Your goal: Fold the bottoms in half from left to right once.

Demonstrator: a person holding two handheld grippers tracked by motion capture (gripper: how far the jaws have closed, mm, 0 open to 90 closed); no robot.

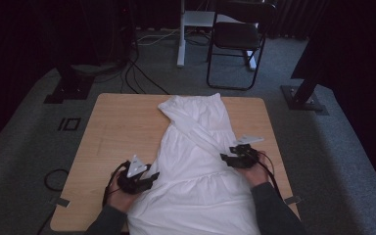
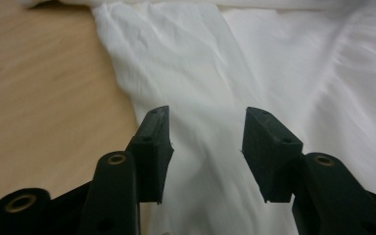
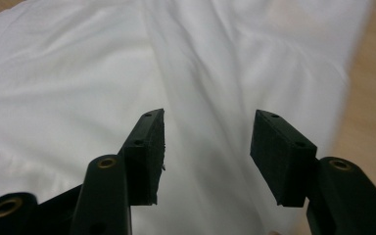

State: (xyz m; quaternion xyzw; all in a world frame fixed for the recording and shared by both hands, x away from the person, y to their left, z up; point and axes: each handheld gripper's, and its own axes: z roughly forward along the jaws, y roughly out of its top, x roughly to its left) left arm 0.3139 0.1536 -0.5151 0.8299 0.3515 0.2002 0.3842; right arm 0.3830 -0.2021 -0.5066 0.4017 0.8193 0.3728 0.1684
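The left gripper (image 1: 144, 177) sits at the near left edge of the white garment (image 1: 196, 161), which lies lengthwise down the wooden table (image 1: 117, 132); its own view shows the jaws apart over cloth beside bare wood, pinching nothing. The right gripper (image 1: 232, 157) rests at the garment's right edge, jaws likewise apart above rumpled fabric, a detail the high view leaves too small to read.
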